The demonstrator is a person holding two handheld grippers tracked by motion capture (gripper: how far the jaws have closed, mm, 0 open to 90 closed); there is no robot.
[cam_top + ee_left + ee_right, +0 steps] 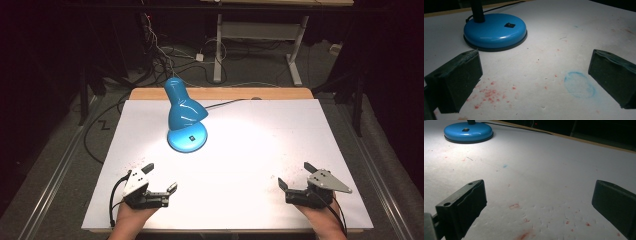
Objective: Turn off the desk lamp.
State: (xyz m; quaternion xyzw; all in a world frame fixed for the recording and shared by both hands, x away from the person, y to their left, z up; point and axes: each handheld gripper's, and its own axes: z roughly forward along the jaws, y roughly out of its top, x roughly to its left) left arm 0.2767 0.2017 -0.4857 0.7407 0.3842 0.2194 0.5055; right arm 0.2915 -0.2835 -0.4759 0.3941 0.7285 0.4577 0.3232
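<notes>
I hold a two-jaw gripper in each hand over a white table (240,200). My left gripper (161,178) sits low at the near left of the table, its jaws spread wide with nothing between them. My right gripper (296,174) sits at the near right, well apart from the left one, its jaws likewise spread wide and holding nothing.

Ahead of my left gripper, and farther ahead and to the left of my right one, stands a blue desk lamp (184,116). Its round base (495,31) rests flat on the table with a small black switch (509,25) on top. The lamp's shade leans forward, casting a bright pool of light on the table.

Just ahead of my left gripper, the table shows small red specks (489,93) and a faint blue ring mark (580,84). Red smudges (524,235) also lie between the jaws of my right gripper.
</notes>
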